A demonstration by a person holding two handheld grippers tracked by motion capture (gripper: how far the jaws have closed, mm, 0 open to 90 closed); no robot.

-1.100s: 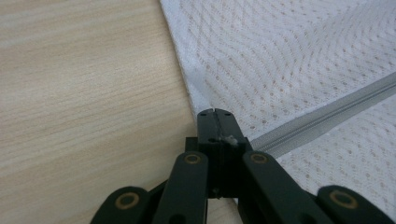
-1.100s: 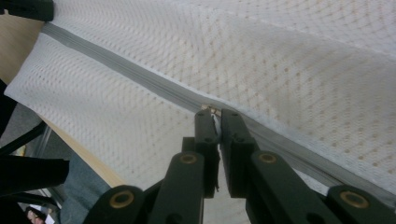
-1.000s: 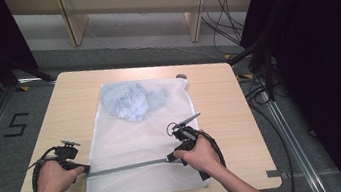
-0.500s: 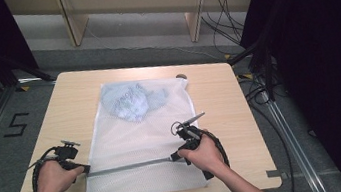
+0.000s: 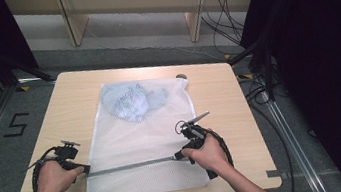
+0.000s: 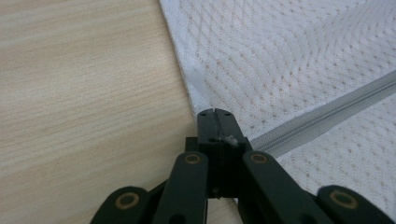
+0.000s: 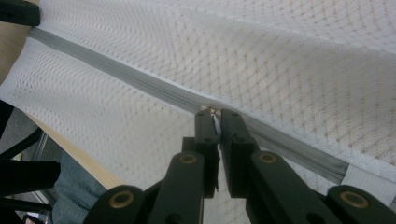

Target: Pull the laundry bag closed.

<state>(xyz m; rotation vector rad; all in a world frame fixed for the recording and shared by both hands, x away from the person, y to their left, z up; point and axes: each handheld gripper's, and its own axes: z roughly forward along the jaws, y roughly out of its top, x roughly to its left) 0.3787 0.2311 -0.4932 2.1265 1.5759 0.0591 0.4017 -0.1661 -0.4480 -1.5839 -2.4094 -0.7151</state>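
Holding blue garment (image 5: 133,101): mesh bag (image 5: 135,146).

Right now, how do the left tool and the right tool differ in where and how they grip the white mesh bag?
The left tool is shut on the grey zipper at the white mesh laundry bag's left edge; the right tool pinches the zipper pull near its right end. The left tool's jaws meet flush; the right tool's show a thin gap. Both hold the same zipper line.

The crumpled pale-blue cloth (image 5: 131,101) inside the white mesh zip bag (image 5: 129,142) is veiled; its print is unreadable. The zip slider is too small to make out.
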